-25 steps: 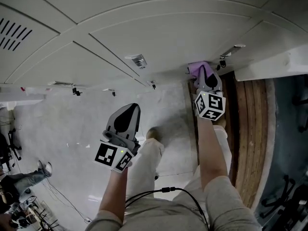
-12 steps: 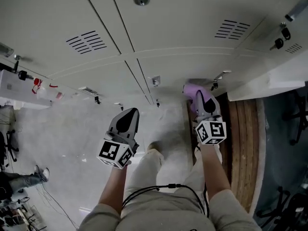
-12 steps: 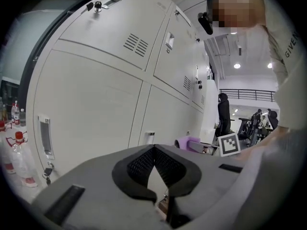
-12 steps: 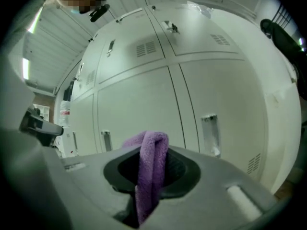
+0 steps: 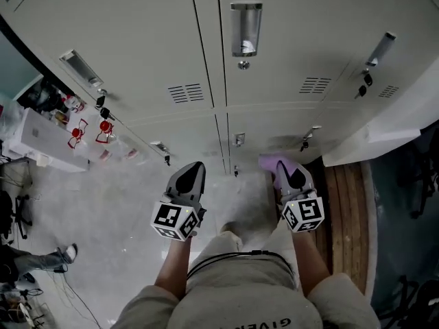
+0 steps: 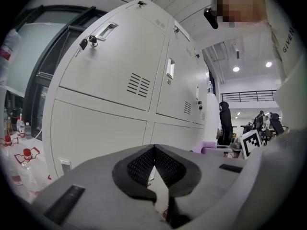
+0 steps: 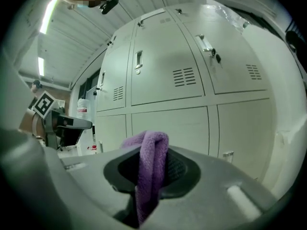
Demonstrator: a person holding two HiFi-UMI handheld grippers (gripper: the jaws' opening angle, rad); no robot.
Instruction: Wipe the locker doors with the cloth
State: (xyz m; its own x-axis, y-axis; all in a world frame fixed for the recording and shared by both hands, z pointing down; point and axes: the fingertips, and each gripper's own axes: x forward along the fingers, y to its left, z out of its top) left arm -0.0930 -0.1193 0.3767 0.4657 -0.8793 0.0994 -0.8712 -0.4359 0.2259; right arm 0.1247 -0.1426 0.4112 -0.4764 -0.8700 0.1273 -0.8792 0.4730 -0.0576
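A bank of pale grey locker doors (image 5: 274, 53) fills the upper part of the head view, with vents, handles and keys; the same locker doors (image 7: 168, 75) show in the right gripper view. My right gripper (image 5: 287, 170) is shut on a folded purple cloth (image 7: 149, 171), whose cloth end (image 5: 273, 162) pokes out towards the lower doors, a short way off them. My left gripper (image 5: 193, 170) is shut with nothing in it, its tips pressed together (image 6: 154, 149), held low in front of the lower locker doors (image 6: 100, 128).
A white shelf with red-capped bottles (image 5: 75, 132) stands at the left. A white ledge (image 5: 384, 132) juts out at the right above a wooden strip (image 5: 346, 204). A black cable (image 5: 226, 259) hangs at my waist. Another person's legs (image 5: 34, 259) show at far left.
The view has tilted up, bringing upper locker doors and handles into sight. Both grippers sit lower in the picture, the right one still holding the cloth near the lower doors.
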